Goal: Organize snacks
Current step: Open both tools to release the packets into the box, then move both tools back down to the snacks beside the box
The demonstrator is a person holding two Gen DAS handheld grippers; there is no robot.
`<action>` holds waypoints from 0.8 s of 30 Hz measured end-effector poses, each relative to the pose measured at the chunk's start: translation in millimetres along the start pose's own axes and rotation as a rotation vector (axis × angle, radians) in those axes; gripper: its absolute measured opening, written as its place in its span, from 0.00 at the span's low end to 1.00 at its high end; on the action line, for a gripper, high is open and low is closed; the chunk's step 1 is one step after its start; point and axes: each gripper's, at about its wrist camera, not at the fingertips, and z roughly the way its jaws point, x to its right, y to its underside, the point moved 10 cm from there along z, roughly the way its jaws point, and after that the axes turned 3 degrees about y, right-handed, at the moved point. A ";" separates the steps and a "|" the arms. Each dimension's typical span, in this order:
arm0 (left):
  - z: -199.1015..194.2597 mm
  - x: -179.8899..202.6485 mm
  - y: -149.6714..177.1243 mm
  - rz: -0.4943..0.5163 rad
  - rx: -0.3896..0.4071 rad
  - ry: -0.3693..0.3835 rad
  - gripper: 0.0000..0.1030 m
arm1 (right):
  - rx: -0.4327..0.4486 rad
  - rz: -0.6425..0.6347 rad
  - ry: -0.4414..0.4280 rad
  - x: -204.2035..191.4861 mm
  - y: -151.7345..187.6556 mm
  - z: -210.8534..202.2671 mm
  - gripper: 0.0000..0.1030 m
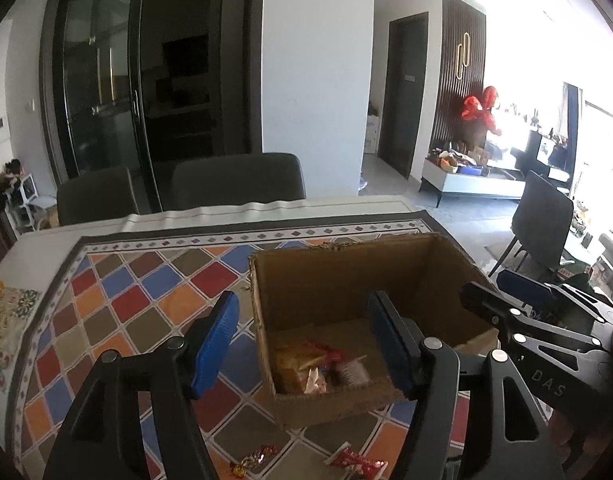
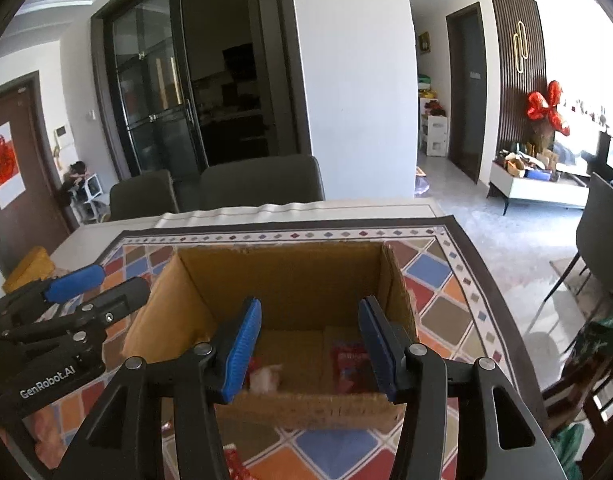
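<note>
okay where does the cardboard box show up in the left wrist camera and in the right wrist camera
Left wrist view: the cardboard box sits right of centre, behind the left gripper, open top, snack packets inside.
Right wrist view: the same box fills the centre, framed by the right gripper.
Shared landmark: the diamond-patterned tablecloth under the box, with the white pillar behind.

We see a bright apartment: white pillar (image 2: 354,80) at centre, dark glass doors (image 2: 158,100) upper left, two grey chairs (image 2: 262,178) behind the bench (image 2: 266,210), sunlit grey floor (image 2: 458,184) at right.
</note>
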 end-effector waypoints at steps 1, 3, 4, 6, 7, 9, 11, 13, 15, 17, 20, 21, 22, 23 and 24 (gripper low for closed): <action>-4.8 -0.1 0.7 0.002 0.007 -0.005 0.65 | 0.000 0.002 -0.003 -0.3 1.6 -3.7 0.51; -16.4 2.1 2.1 0.007 0.023 -0.001 0.65 | 0.004 0.009 -0.005 0.4 5.5 -12.8 0.51; -22.0 3.4 3.1 0.009 0.028 0.000 0.65 | 0.006 0.010 -0.008 -1.0 6.0 -16.3 0.51; -34.5 5.8 5.7 0.010 0.041 0.003 0.65 | 0.014 0.012 -0.014 -2.8 7.3 -24.8 0.51; -39.5 6.4 7.4 0.008 0.045 0.004 0.65 | 0.020 0.010 -0.016 -4.0 8.6 -30.9 0.51; -51.6 7.2 11.2 0.001 0.058 0.007 0.65 | 0.026 0.012 -0.013 -4.6 10.4 -39.4 0.51; -62.5 6.4 17.4 -0.007 0.065 -0.004 0.65 | 0.034 0.019 -0.009 -4.6 14.5 -49.7 0.51; -69.7 7.2 23.1 -0.016 0.069 0.006 0.65 | 0.036 0.017 0.000 -4.1 19.1 -57.1 0.51; -77.6 9.8 31.0 -0.021 0.067 0.015 0.65 | 0.030 0.022 -0.003 -5.6 26.1 -64.1 0.51; -85.5 12.4 39.5 -0.014 0.067 0.018 0.66 | 0.022 0.028 -0.018 -7.3 34.2 -68.4 0.51; -95.8 14.1 49.9 -0.019 0.068 0.023 0.66 | 0.008 0.039 -0.040 -9.6 45.4 -73.4 0.52; -97.9 14.7 52.7 -0.018 0.067 0.024 0.66 | 0.006 0.040 -0.040 -10.0 49.4 -75.4 0.52; -99.7 15.4 55.7 -0.018 0.065 0.025 0.66 | 0.005 0.042 -0.041 -11.1 53.2 -77.5 0.53; -101.5 16.2 58.9 -0.016 0.064 0.026 0.67 | 0.001 0.042 -0.042 -11.0 57.5 -79.2 0.53; -103.4 17.2 62.2 -0.011 0.062 0.027 0.67 | -0.003 0.043 -0.043 -11.6 61.4 -80.8 0.53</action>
